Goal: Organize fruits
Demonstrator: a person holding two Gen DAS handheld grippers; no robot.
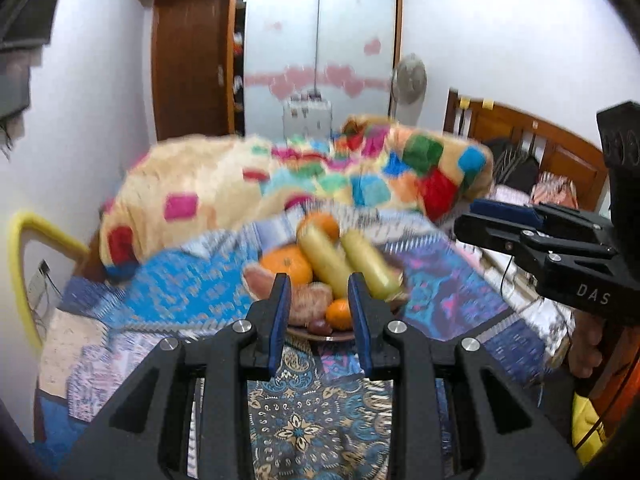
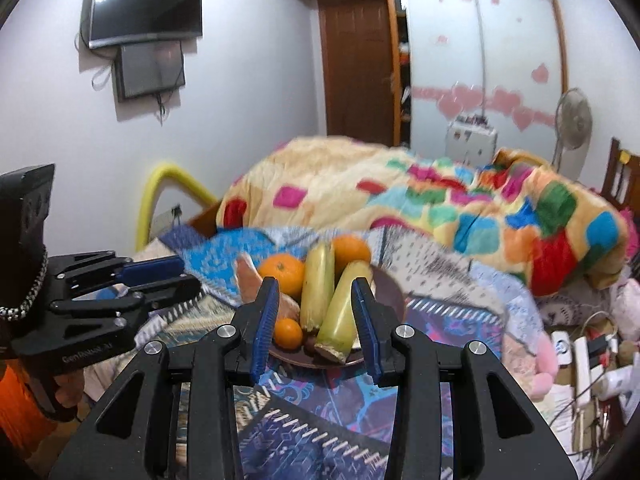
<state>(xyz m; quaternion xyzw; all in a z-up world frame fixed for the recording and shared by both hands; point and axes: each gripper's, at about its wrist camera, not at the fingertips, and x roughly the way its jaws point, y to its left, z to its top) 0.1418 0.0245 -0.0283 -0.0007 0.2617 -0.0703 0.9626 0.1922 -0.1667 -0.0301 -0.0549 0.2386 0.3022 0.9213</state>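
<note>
The left gripper [image 1: 319,312] hangs above the bed with its blue pads a little apart and nothing between them; no pad touches any fruit. The right gripper [image 2: 316,320] is in the same state, its jaws slightly parted and empty, held clear of the fruit.

Just beyond both sets of fingertips sits a dark brown plate [image 2: 390,292] on the patterned bedspread [image 2: 332,396]. On it lie two pale yellow-green corn cobs [image 2: 318,294] side by side, touching along part of their length, their cut ends toward the right wrist camera. A large orange [image 2: 282,272] rests to their left, a second orange [image 2: 352,252] behind them, and a small orange [image 2: 288,333] at the near rim. Pinkish-tan pieces, perhaps sweet potato [image 1: 310,300], lie along the left side of the plate; blur hides their detail. A small dark fruit [image 1: 319,326] sits at the near edge.

Behind the plate a bright patchwork quilt [image 2: 400,196] is heaped across the bed. Farther back stand a wooden wardrobe [image 2: 356,60] and a pedestal fan [image 2: 574,120]; a television [image 2: 144,10] hangs on the wall.
</note>
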